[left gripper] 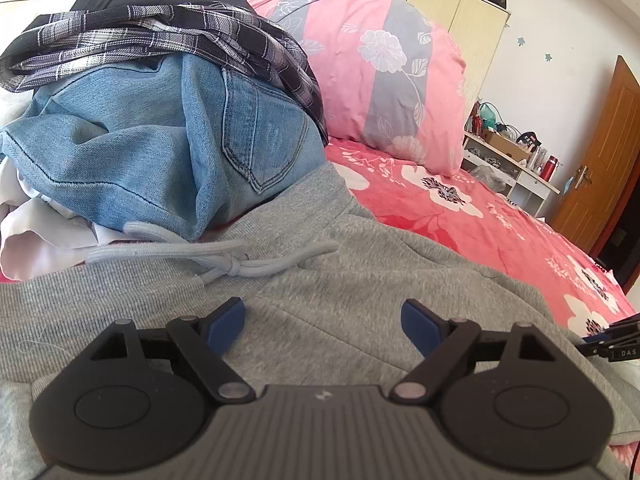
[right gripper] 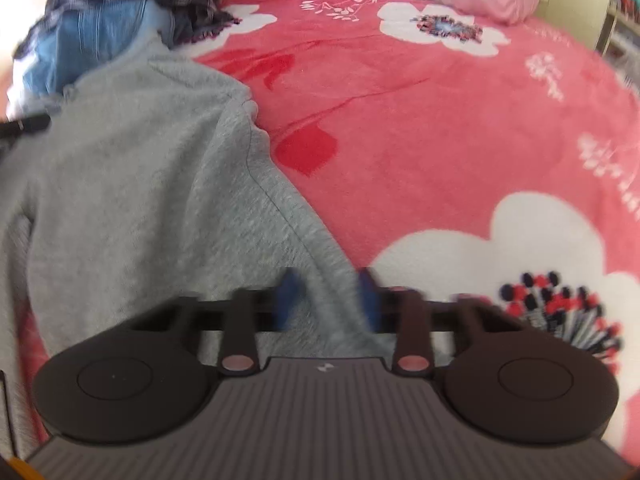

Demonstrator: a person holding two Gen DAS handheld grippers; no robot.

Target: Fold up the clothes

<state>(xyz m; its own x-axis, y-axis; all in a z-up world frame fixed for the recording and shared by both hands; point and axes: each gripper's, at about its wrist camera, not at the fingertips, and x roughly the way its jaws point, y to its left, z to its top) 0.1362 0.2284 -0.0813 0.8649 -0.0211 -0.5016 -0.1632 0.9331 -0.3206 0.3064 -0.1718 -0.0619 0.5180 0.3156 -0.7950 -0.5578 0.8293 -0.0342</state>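
**Grey sweatpants spread on the bed, clothes pile at the far left**

A pile of jeans [left gripper: 168, 136] and a plaid shirt [left gripper: 160, 40] crowds the far left, against a pink floral duvet [left gripper: 380, 60]. Grey sweatpants [left gripper: 320, 280] lie near, on the red floral bed [right gripper: 440, 120]. The left hand-held gripper [left gripper: 323, 326] hovers wide open above them, gripping nothing. The right hand-held gripper [right gripper: 328, 300], blurred, stands nearly closed, straddling the sweatpants' right edge; whether it grips, I cannot tell.

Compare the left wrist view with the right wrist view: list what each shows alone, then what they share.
Left wrist only: the grey garment's knotted drawstring, a wooden door, cluttered shelves, and the left tongs open above the fabric. Right wrist only: the right tongs at the garment's edge, blurred. Both: grey garment, jeans, plaid shirt, floral bedspread, pink quilt.
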